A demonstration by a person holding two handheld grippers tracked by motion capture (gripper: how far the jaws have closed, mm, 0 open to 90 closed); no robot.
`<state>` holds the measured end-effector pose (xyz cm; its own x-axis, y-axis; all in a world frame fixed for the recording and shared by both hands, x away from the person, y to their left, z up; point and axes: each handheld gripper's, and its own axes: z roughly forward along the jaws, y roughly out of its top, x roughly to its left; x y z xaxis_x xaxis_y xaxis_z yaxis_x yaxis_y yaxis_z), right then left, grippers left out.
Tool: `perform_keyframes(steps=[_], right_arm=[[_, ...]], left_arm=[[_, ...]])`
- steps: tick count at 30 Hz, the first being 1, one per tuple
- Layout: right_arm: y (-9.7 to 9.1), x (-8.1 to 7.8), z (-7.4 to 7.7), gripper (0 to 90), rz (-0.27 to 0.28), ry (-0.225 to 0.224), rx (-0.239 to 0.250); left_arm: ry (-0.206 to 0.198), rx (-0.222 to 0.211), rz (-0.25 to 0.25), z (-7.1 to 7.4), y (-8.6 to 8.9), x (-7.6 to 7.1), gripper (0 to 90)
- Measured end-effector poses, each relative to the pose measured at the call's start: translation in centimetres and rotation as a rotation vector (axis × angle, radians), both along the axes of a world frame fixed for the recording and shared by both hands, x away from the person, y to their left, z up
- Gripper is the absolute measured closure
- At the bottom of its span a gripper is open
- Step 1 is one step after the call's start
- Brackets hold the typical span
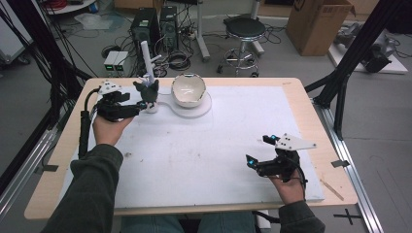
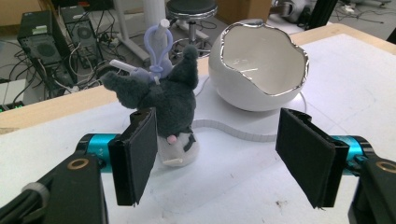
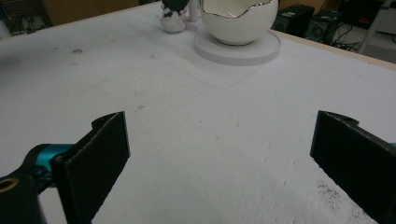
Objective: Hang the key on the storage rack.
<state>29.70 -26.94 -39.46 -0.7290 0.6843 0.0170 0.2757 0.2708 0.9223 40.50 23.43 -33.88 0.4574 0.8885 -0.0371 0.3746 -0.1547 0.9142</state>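
The left hand-held gripper (image 2: pixel 219 154) stands wide open, holding nothing; the small grey plush toy with its lilac plastic clip (image 2: pixel 168 105) sits just ahead, beside one pad. The right hand-held gripper (image 3: pixel 219 158) gapes empty too.

On the worktop (image 1: pixel 204 160) I count one grey plush toy (image 2: pixel 170 100), one white eggshell-shaped bowl (image 2: pixel 257 65), one white base (image 3: pixel 238 49) under the bowl, and one white post (image 1: pixel 147 60) beside the toy. Two claws are here: one left claw (image 2: pixel 217 154), one right claw (image 3: pixel 219 158). Behind stand one stool (image 1: pixel 244 29) and one cardboard box (image 1: pixel 316 24).
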Motion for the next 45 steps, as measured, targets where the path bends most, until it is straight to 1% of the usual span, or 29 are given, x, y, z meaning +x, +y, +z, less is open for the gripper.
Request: perform_keyframes(steps=[4, 13, 15, 17, 18, 19, 21, 22, 25, 28, 30, 33, 35, 36, 38, 40, 41, 44, 45], right_arm=[[0.0, 0.0, 0.0, 3.9, -0.003, 0.0, 0.003], [0.0, 0.1, 0.0, 3.9, -0.007, 0.003, 0.001], [0.0, 0.1, 0.0, 3.9, -0.006, 0.002, 0.0], [0.0, 0.1, 0.0, 3.9, -0.007, 0.002, -0.002], [0.0, 0.0, -0.1, 3.9, -0.008, 0.006, -0.002], [0.0, 0.1, -0.1, 3.9, -0.009, -0.003, -0.007], [0.0, 0.0, 0.0, 3.9, -0.011, 0.009, -0.002], [0.0, 0.0, 0.0, 3.9, -0.011, 0.009, -0.002], [-0.1, 0.0, 0.0, 3.9, -0.013, 0.001, 0.0], [-0.2, 0.1, 0.0, 3.9, -0.018, 0.005, 0.0], [-0.2, 0.1, -0.1, 3.9, -0.021, 0.009, -0.001], [-0.3, 0.1, -0.1, 3.9, -0.022, 0.006, -0.005], [-0.3, 0.2, -0.1, 3.9, -0.02, 0.007, -0.009], [-0.3, 0.2, -0.1, 3.9, -0.02, 0.01, -0.01], [-0.3, 0.2, -0.2, 3.9, -0.022, 0.013, -0.011], [-0.3, 0.2, -0.2, 3.9, -0.025, 0.015, -0.011], [-0.3, 0.3, -0.2, 3.9, -0.023, 0.007, -0.008], [-0.4, 0.3, -0.2, 3.9, -0.029, 0.013, -0.001], [-0.5, 0.3, -0.2, 3.9, -0.03, 0.01, -0.003]], left_arm=[[-0.006, -0.008, -0.004, 0.1, 0.2, -0.4, 27.8], [-0.011, -0.019, -0.022, 0.1, 0.4, -1.5, 26.7], [-0.004, -0.005, -0.03, 0.1, 0.4, -1.6, 26.2], [-0.009, -0.005, -0.037, 0.2, 0.3, -1.8, 25.8], [-0.013, -0.012, -0.039, 0.3, 0.3, -1.9, 25.8], [-0.014, -0.008, -0.045, 0.4, 0.3, -2.0, 25.8], [-0.019, -0.008, -0.051, 0.5, 0.2, -2.2, 25.8], [-0.018, -0.01, -0.052, 0.5, 0.1, -2.3, 25.8], [-0.025, 0.0, -0.065, 0.7, 0.0, -2.7, 25.6], [-0.033, 0.003, -0.079, 0.8, -0.1, -3.0, 25.6], [-0.041, -0.007, -0.078, 0.7, -0.1, -3.3, 25.7], [-0.035, -0.001, -0.086, 0.4, 0.0, -3.6, 25.7], [-0.04, 0.001, -0.094, 0.4, -0.1, -3.9, 25.5], [-0.037, 0.003, -0.097, 0.3, -0.2, -4.0, 25.5], [-0.035, 0.013, -0.104, 0.3, -0.3, -4.2, 25.2], [-0.037, 0.01, -0.108, 0.3, -0.3, -4.4, 25.0], [-0.038, 0.007, -0.11, 0.2, -0.2, -4.5, 24.8], [-0.041, 0.013, -0.115, 0.2, -0.2, -4.8, 24.8], [-0.041, 0.007, -0.117, 0.2, -0.3, -5.0, 24.8]])
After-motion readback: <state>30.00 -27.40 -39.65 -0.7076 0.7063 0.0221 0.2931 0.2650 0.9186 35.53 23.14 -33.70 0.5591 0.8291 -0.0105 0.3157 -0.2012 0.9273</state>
